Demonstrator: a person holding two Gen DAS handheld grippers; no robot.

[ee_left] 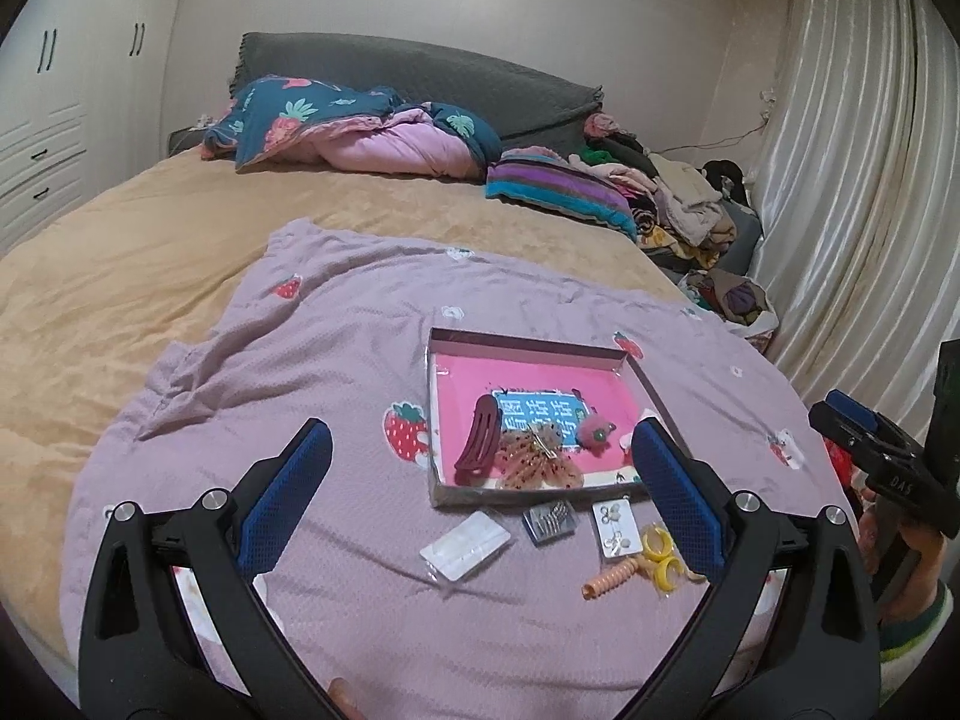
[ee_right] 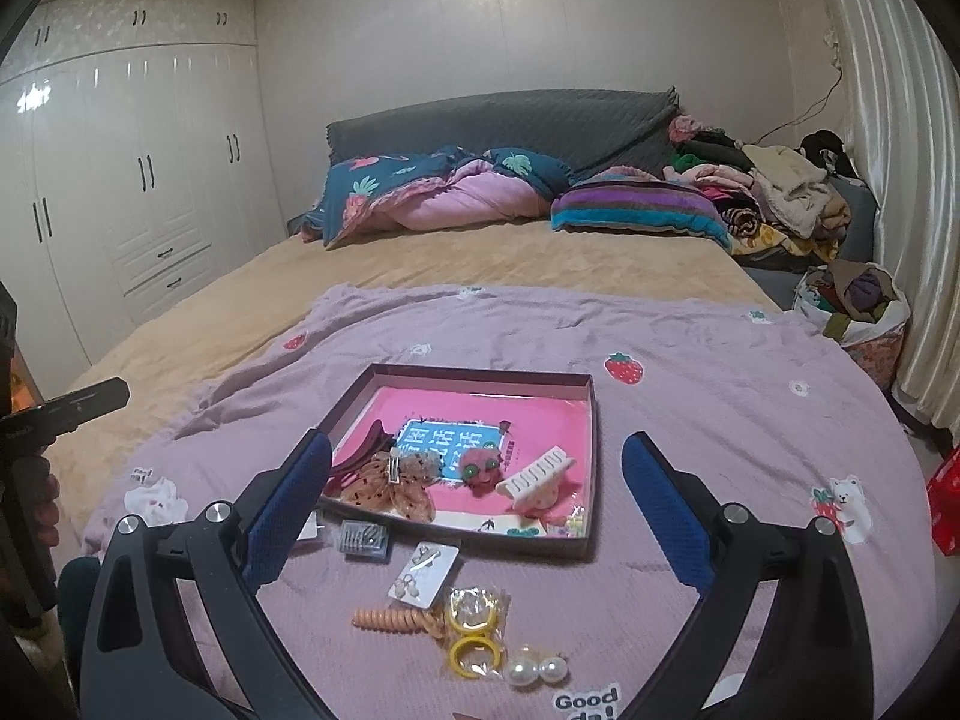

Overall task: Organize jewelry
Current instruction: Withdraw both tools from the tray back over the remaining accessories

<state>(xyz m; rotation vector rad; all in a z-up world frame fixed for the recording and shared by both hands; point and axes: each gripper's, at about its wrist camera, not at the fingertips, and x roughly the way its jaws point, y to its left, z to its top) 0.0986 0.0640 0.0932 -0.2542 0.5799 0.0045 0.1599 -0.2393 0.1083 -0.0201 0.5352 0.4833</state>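
Nearest the lens in both wrist views: our own tongs. Left gripper (ee_left: 483,483) and right gripper (ee_right: 477,495) both stand wide open, nothing held between the blue pads, both hanging above the lilac blanket (ee_right: 720,396) and touching none of the items.

Progress, judged from the layout: roughly half done.

Done, inside the shallow pink-lined box (ee_right: 591,468) at centre frame:
- dark red hair clip (ee_left: 478,439), left side of the box
- spotted mesh bow (ee_right: 399,489), front left
- pink fuzzy strawberry clip (ee_right: 480,471), middle
- white claw clip (ee_right: 537,474), front right

Left, loose on the blanket just in front of the box's near wall, lower centre of frame:
- clear flat packet (ee_left: 465,545), lower centre in the left view; mostly hidden behind our left finger in the right view
- grey comb-like clip (ee_right: 363,537), just beside the box wall
- earring card (ee_right: 423,573)
- orange spiral hair tie (ee_right: 390,620)
- yellow rings in a clear bag (ee_right: 474,630), touching the spiral tie
- pearl clip (ee_right: 537,669), lowest, near the frame bottom

We cannot tell what the small pieces on the card are exactly. Six items left by our count. The right gripper sits closer to the loose cluster, so it likely takes the next pick.
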